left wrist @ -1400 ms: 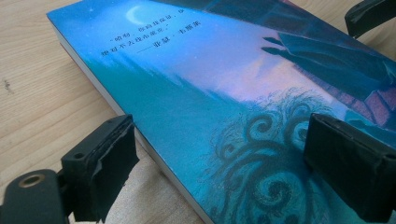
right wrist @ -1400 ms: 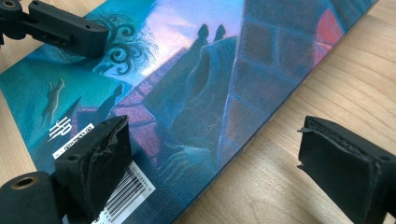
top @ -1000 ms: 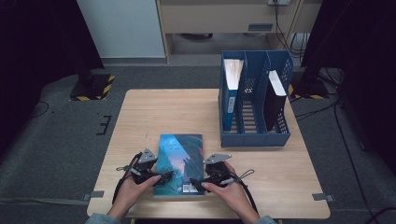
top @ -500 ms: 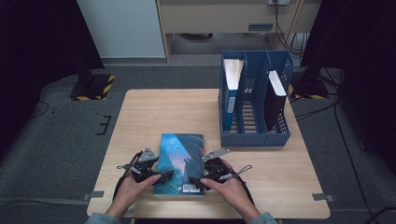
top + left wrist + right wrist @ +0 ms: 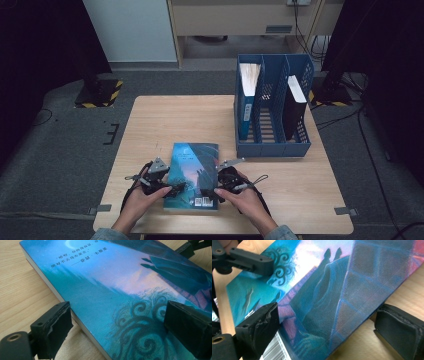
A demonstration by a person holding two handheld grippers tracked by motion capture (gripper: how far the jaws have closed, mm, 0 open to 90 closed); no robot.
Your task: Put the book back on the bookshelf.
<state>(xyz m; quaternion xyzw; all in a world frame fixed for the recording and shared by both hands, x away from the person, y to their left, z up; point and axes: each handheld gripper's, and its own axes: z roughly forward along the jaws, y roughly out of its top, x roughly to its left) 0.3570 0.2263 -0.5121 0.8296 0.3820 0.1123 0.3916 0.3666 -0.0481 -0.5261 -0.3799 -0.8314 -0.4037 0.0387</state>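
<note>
High view showed file rack beyond book; left gripper and right gripper wide, straddling book edges; left gripper view showed Chinese cover text.

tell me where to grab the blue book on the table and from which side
Grip the book at its near long edges, one gripper from each side. It lies flat and wide, so the left gripper and right gripper each straddle an edge, one jaw above the cover.

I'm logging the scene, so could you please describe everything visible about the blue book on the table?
The book is a paperback with a glossy teal-and-pink illustrated cover, white text near its far end and a barcode near the person. It lies flat and closed on the wooden table. The left gripper and right gripper straddle its near corners, jaws open.
</note>
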